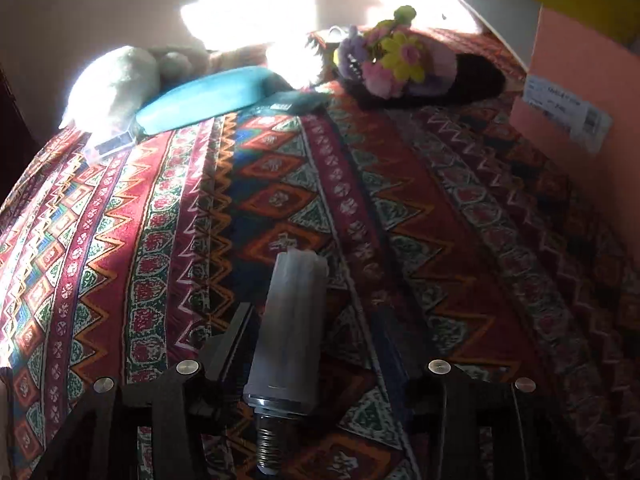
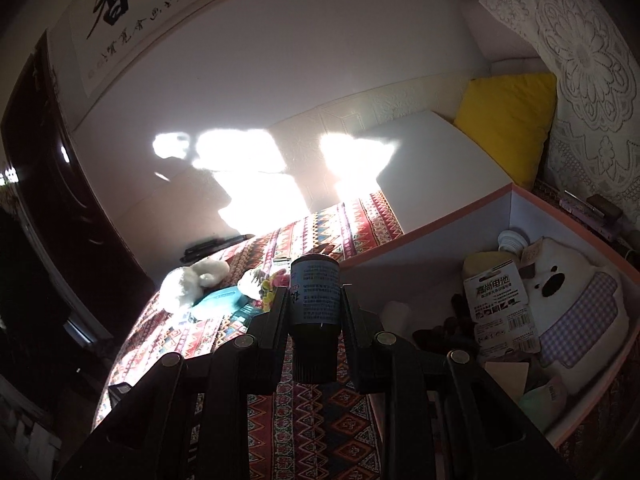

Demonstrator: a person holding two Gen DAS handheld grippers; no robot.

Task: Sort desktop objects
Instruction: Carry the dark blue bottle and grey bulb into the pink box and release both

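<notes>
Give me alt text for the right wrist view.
The right gripper is shut on a dark labelled bottle, held above the patterned tablecloth. To its right an open pink box holds a plush bear and a battery pack.

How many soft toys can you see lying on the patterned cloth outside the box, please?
1: a white plush toy at the cloth's far left, beside the teal case. Others may be hidden by glare or the flower bunch.
</notes>
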